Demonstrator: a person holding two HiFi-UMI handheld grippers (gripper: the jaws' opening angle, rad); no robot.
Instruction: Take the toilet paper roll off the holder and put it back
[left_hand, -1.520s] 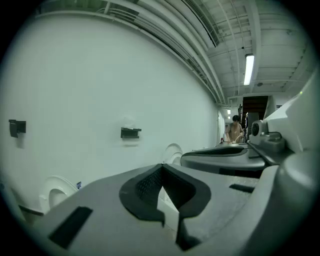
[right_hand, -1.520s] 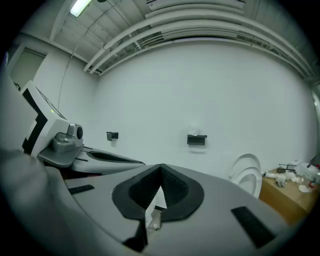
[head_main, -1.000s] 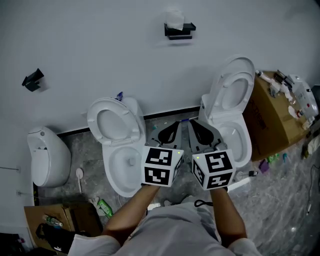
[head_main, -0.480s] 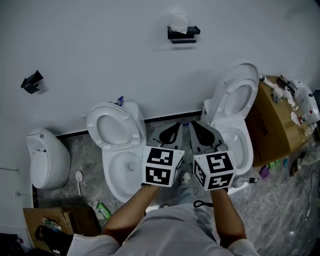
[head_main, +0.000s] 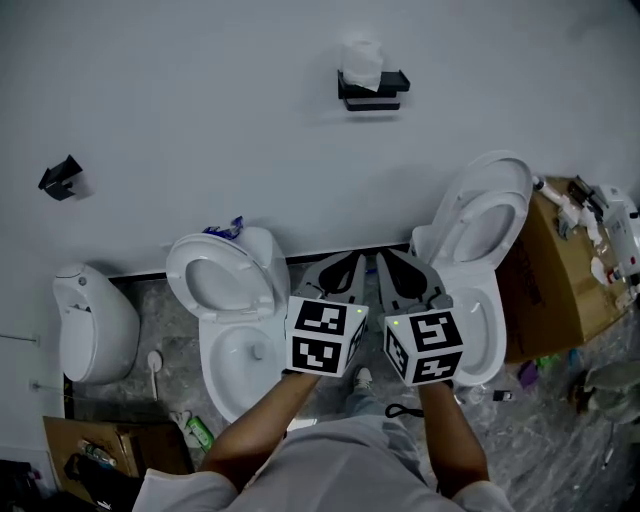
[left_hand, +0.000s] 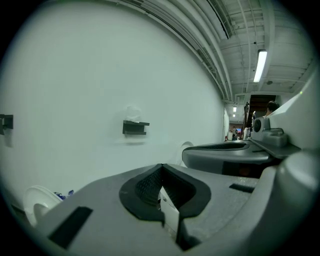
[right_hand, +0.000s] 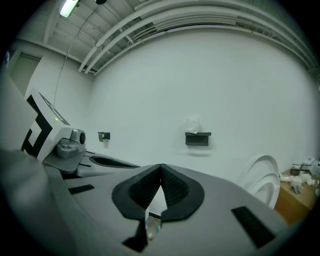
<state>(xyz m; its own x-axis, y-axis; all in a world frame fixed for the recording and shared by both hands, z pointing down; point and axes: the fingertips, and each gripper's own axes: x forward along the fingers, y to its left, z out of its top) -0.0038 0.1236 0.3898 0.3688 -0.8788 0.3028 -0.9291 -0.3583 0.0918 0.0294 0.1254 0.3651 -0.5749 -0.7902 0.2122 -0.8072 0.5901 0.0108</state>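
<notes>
Holder (head_main: 373, 92) with roll (head_main: 361, 62) on top sits lower in frame now, upper centre. Left gripper (head_main: 348, 268) and right gripper (head_main: 392, 268) both closed, empty, lower centre. Approach step; next likely reach up, open, grab roll.

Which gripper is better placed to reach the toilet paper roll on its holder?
Left gripper, marginally: it and the right gripper are shut, empty, side by side; the toilet paper roll sits slightly toward its side.
</notes>
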